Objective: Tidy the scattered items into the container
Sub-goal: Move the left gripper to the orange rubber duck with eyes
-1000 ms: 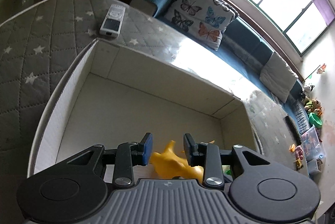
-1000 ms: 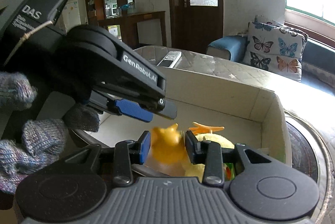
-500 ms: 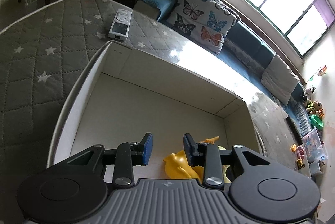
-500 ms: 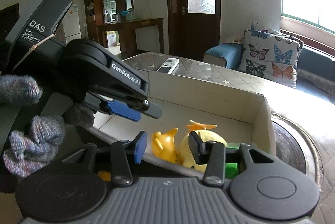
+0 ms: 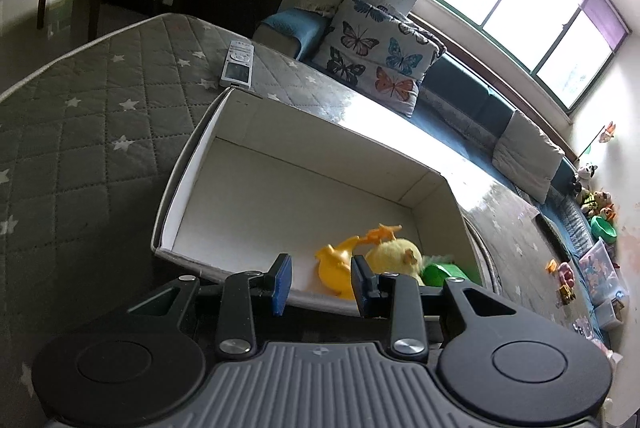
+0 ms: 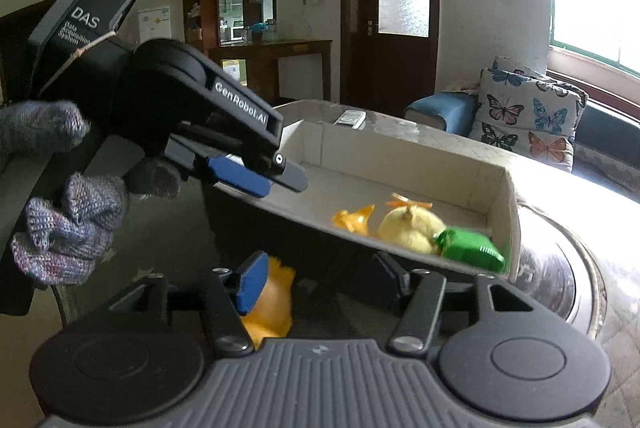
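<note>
Currently, left to right: remote control (image 5: 237, 64) on quilted table (image 5: 80, 132), outside the box; left gripper (image 5: 320, 282) open, empty, poised above near wall of cardboard box (image 5: 320, 144); inside box, right end: orange plastic toy (image 5: 336, 268), yellow plush chick (image 5: 396, 254), green item (image 5: 444, 272); right gripper (image 6: 320, 280) open, empty, outside near wall; another orange toy (image 6: 272, 302) on table beside its left finger. Judged part done: three in, orange toy and perhaps remote left
</note>
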